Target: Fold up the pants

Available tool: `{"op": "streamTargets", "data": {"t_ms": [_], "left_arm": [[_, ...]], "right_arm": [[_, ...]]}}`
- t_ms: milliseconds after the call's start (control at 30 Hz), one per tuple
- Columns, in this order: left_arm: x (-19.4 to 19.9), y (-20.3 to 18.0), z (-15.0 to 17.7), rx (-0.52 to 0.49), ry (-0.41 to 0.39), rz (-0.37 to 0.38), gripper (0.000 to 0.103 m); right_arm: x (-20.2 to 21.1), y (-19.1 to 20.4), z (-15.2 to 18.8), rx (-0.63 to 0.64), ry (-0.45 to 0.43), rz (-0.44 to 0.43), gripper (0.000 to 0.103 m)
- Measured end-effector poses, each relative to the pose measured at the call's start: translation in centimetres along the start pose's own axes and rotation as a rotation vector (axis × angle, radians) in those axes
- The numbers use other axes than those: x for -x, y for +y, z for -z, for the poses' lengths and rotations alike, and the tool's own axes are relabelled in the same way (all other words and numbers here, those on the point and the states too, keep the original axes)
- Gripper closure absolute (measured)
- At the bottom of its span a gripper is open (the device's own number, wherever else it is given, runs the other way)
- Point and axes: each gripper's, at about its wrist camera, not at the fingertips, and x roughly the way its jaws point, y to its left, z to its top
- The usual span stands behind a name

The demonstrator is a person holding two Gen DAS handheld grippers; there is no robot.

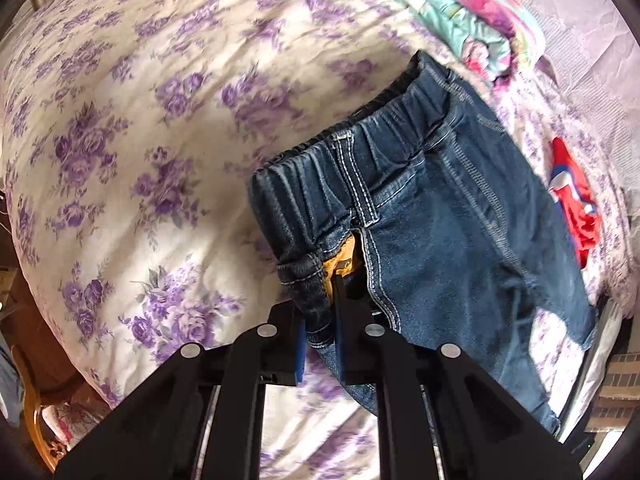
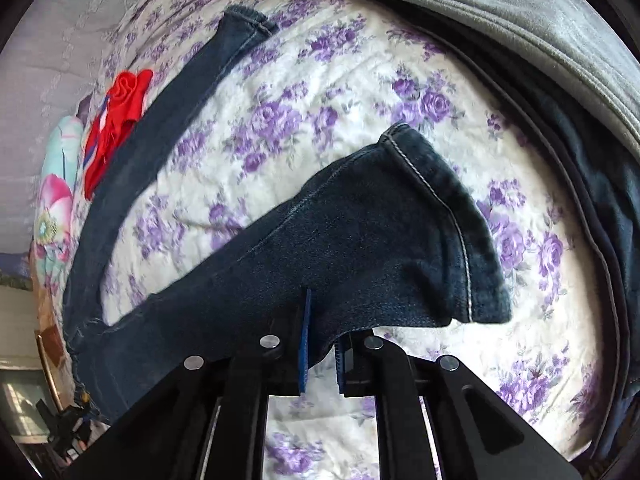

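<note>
Small dark blue denim pants (image 1: 432, 216) with an elastic waistband hang above a floral bedspread. My left gripper (image 1: 320, 320) is shut on the waistband edge, next to a yellow inner label (image 1: 340, 262). In the right wrist view my right gripper (image 2: 322, 336) is shut on one pant leg (image 2: 360, 240) near its hemmed cuff (image 2: 452, 200). The other leg (image 2: 168, 128) stretches away to the upper left, its cuff (image 2: 248, 20) resting on the bed.
The bedspread (image 1: 140, 140) is white with purple flowers. A red garment (image 1: 576, 208) lies beside the pants; it also shows in the right wrist view (image 2: 116, 120). A folded teal and pink blanket (image 1: 460, 12) lies at the far side. Grey fabric (image 2: 500, 16) covers the upper right.
</note>
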Motion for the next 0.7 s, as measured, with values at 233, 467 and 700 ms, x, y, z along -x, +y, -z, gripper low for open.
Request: {"op": "streamTargets", "data": {"t_ms": [233, 467, 700], "left_arm": [[0.6, -1.9, 0.4, -0.097, -0.003, -0.084, 0.059], [8.7, 1.0, 1.5, -0.122, -0.124, -0.201, 0.043], [8.8, -7.5, -3.5, -0.318, -0.160, -0.069, 0.037]], "right_arm": [[0.1, 1.6, 0.2, 0.118, 0.010, 0.045, 0.034], [6.1, 1.4, 0.9, 0.162, -0.043, 0.176, 0.032], [5.1, 7.2, -11.3, 0.207, -0.191, 0.064, 0.021]]}}
